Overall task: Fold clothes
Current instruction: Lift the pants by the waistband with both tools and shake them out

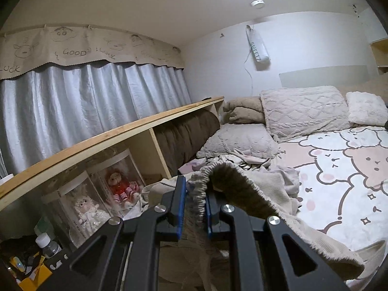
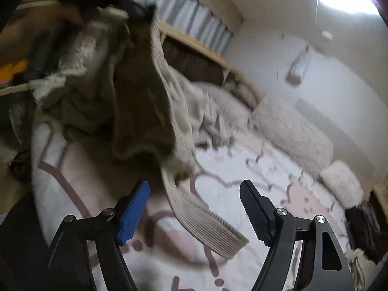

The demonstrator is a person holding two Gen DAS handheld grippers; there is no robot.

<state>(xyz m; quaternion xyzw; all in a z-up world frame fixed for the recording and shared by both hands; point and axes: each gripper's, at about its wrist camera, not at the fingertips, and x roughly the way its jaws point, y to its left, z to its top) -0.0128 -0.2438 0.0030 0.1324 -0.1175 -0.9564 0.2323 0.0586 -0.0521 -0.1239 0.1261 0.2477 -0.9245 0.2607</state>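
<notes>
Pinching the ribbed hem of a beige knit sweater (image 1: 245,184), the left gripper (image 1: 195,202) is nearly closed; fabric drapes toward four o'clock over the cartoon-printed bedsheet (image 1: 339,169). The right gripper (image 2: 194,208) gapes wide, empty, the sweater's ribbed cuff (image 2: 206,225) dangling between its fingers.

Left wrist view: looks nearly level past its gripper (image 1: 195,203) toward shelf (image 1: 116,138) and pillows (image 1: 303,111), close to the garment (image 1: 254,194). Right wrist view: tilted downward over the bedspread (image 2: 242,169), blurred. Shared: bed, curtain (image 1: 84,101), same garment (image 2: 145,109).
</notes>
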